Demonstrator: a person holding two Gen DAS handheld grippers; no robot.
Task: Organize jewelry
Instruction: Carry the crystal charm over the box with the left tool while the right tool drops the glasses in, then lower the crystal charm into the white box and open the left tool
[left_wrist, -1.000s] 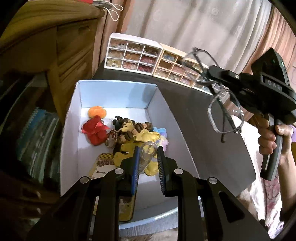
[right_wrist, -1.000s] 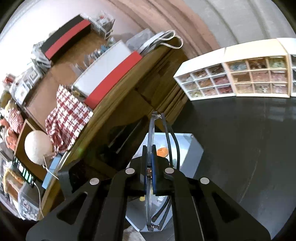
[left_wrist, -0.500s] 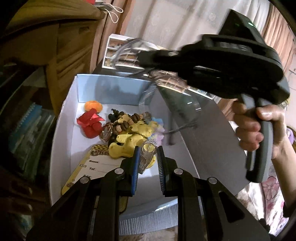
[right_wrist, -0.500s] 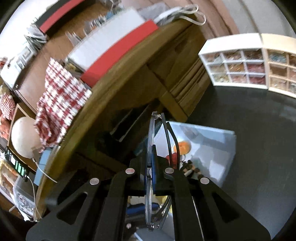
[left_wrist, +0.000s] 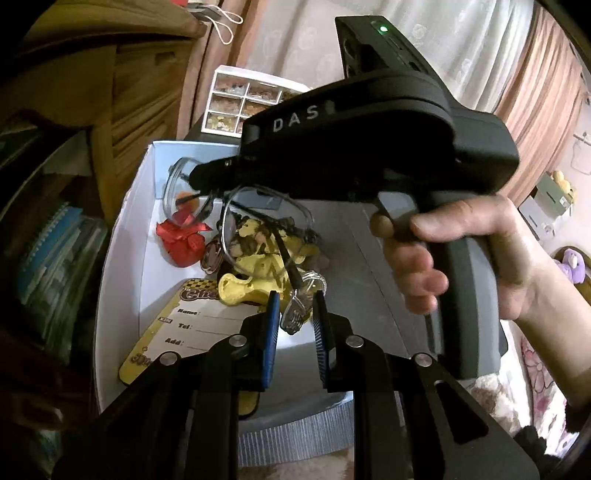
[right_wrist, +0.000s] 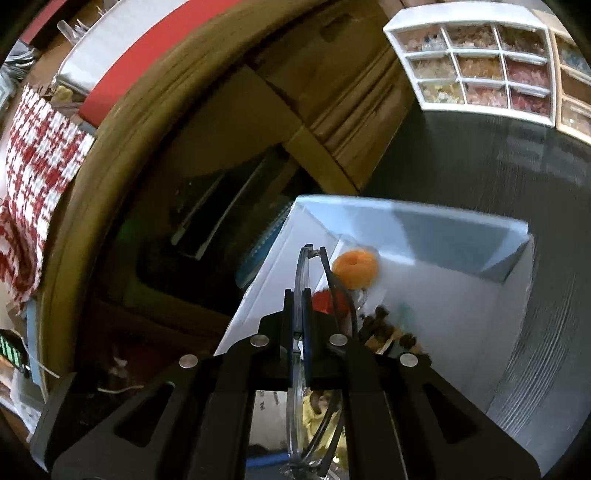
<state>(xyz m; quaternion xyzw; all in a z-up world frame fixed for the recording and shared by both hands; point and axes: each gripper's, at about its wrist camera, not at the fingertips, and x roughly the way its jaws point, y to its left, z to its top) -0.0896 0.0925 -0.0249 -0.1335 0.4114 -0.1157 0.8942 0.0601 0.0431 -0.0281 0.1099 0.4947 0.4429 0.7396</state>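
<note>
Clear-lensed glasses (right_wrist: 301, 280) sit clamped by one lens in the right hand-held gripper (right_wrist: 298, 314), hanging over the white box (left_wrist: 122, 236) at the dark tabletop's (right_wrist: 517, 184) left edge. The left hand-held gripper (left_wrist: 294, 314) has its jaws narrowed around a silver charm (left_wrist: 293, 317) above the box's near end; whether the pads press it I cannot tell. To do this step well, lower the glasses onto the bare floor by the orange pom-pom (right_wrist: 355, 268), clear of the yellow trinkets (left_wrist: 255, 266), then release gently so the lenses don't scratch.
</note>
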